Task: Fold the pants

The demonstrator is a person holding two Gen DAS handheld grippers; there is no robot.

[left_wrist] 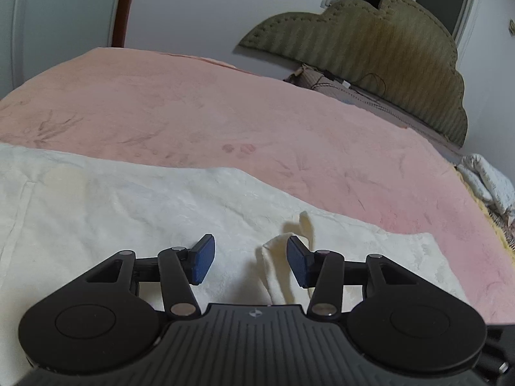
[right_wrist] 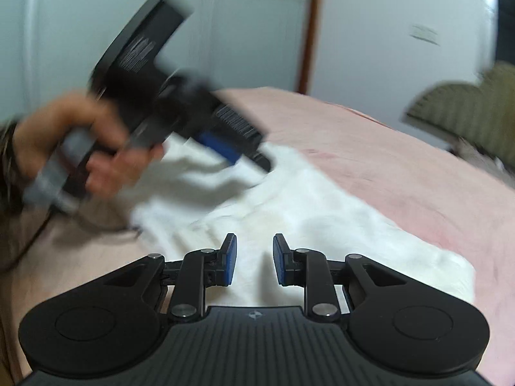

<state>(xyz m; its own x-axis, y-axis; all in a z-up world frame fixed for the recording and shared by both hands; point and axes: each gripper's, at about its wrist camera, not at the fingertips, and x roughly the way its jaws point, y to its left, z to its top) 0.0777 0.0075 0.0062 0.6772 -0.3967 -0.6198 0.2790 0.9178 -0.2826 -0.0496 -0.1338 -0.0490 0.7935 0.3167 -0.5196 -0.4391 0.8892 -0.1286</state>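
Observation:
The cream-white pants lie flat across the near part of a pink bed cover. My left gripper is open just above the cloth, with a raised fold of the pants standing between its blue pads, touching neither clearly. In the right wrist view the pants spread ahead and to the right. My right gripper is open and empty over them. The left gripper shows there too, blurred, held by a hand at upper left.
An olive padded headboard leans against the wall at the far right. A crumpled white cloth lies at the bed's right edge. A wood door frame and a white wall stand behind the bed. The pink cover stretches far right.

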